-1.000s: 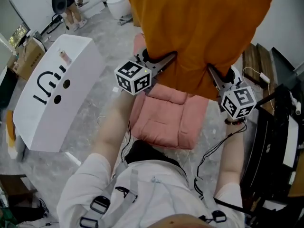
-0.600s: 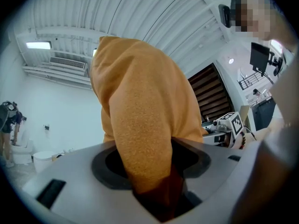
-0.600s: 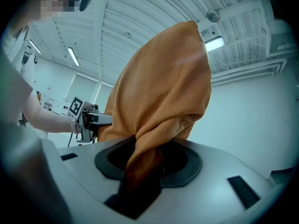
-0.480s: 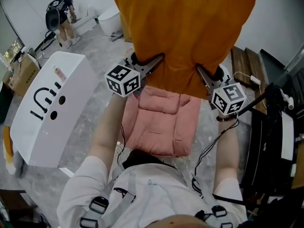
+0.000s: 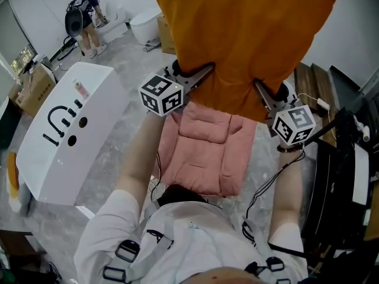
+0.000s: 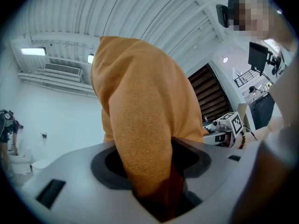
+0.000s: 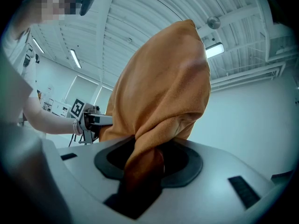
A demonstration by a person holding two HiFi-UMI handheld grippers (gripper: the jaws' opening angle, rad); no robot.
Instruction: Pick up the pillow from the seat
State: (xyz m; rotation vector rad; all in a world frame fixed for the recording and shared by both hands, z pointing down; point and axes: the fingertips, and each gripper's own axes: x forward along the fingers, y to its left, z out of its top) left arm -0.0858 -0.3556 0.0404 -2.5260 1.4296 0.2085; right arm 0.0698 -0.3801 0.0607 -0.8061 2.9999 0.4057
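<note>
The orange pillow (image 5: 243,37) hangs high in the air above the pink seat cushion (image 5: 207,149), filling the top of the head view. My left gripper (image 5: 204,73) is shut on the pillow's lower left edge. My right gripper (image 5: 260,90) is shut on its lower right edge. In the left gripper view the orange pillow (image 6: 145,125) rises bunched from between the jaws. The right gripper view shows the pillow (image 7: 161,101) pinched the same way, with the left gripper (image 7: 86,120) beyond it. Both grippers point upward, toward the ceiling.
A white cabinet (image 5: 65,129) with black marks stands to the left of the seat. A dark wooden rack (image 5: 340,158) and cables are on the right. A person (image 5: 86,22) stands far back left beside a cardboard box (image 5: 32,87).
The pillow and both grippers stay raised together. They drifted slightly left and then back right in the head view. Both grips are unchanged.
</note>
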